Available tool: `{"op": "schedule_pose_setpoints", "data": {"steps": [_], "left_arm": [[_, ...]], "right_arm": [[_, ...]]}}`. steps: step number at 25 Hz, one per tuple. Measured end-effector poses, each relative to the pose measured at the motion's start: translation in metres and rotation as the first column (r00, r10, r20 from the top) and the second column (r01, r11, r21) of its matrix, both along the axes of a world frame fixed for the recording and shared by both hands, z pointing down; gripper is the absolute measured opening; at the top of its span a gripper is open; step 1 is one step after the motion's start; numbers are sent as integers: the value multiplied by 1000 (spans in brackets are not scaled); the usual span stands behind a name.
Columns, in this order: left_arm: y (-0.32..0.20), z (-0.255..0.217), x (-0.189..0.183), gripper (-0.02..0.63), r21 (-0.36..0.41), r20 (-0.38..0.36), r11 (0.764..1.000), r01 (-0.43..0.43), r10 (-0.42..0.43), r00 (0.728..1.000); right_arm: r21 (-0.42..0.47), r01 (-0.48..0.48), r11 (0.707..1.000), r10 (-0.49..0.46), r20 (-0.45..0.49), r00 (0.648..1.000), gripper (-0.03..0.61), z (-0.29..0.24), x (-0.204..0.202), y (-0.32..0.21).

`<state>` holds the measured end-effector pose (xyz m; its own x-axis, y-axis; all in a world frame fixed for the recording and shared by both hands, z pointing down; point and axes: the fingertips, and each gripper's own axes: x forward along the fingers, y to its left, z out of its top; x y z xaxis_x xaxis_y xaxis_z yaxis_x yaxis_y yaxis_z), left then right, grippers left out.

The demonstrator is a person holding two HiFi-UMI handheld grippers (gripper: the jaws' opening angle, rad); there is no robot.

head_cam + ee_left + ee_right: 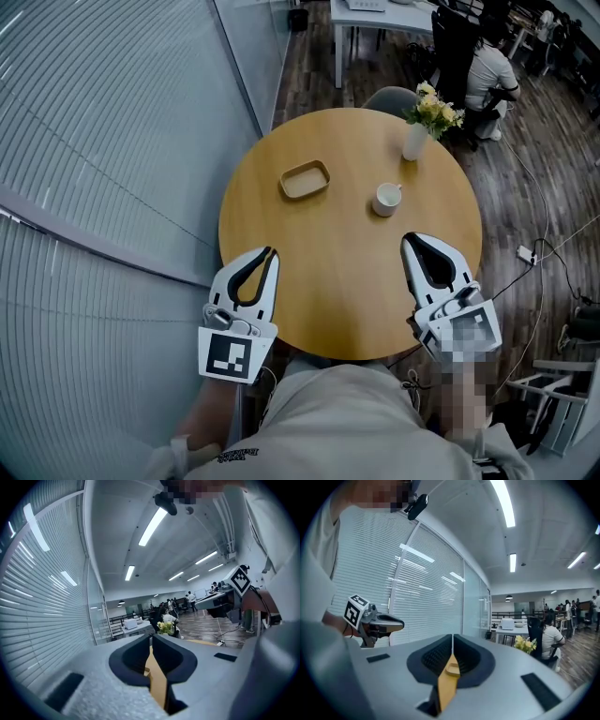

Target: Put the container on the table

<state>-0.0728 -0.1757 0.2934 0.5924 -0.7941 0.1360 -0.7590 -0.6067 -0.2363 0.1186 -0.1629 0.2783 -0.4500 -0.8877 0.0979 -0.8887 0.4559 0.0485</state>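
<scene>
A shallow tan container [305, 179] rests empty on the round wooden table [347, 300], left of its middle. My left gripper [270, 251] hovers over the near left rim, shut, with nothing between its fingers. My right gripper [409, 240] hangs over the near right side, also shut and empty. In the right gripper view [452, 637] the container [452, 669] shows small through the slit below the closed tips. The left gripper view [151, 637] shows only a strip of table top [158, 681] through its slit.
A white cup [386, 198] stands right of the container and a white vase of yellow flowers [420, 131] at the far right rim. Blinds and a glass wall [112, 141] run along the left. Behind are a white desk [375, 19], a seated person [489, 75] and floor cables [539, 253].
</scene>
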Motion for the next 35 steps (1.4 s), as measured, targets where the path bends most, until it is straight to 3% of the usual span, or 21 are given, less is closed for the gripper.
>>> {"op": "schedule_pose_setpoints", "data": {"steps": [7, 14, 35], "left_arm": [[8, 16, -2, 35, -32, 11, 999, 21, -20, 1000], [10, 22, -8, 36, -70, 11, 996, 47, -46, 999], [9, 12, 7, 35, -46, 6, 999, 10, -10, 1000]], "right_arm": [[-3, 49, 999, -49, 14, 999, 31, 6, -14, 10], [0, 18, 1000, -18, 21, 1000, 29, 2, -8, 11], [-15, 22, 1000, -22, 1, 1000, 31, 7, -5, 10]]}}
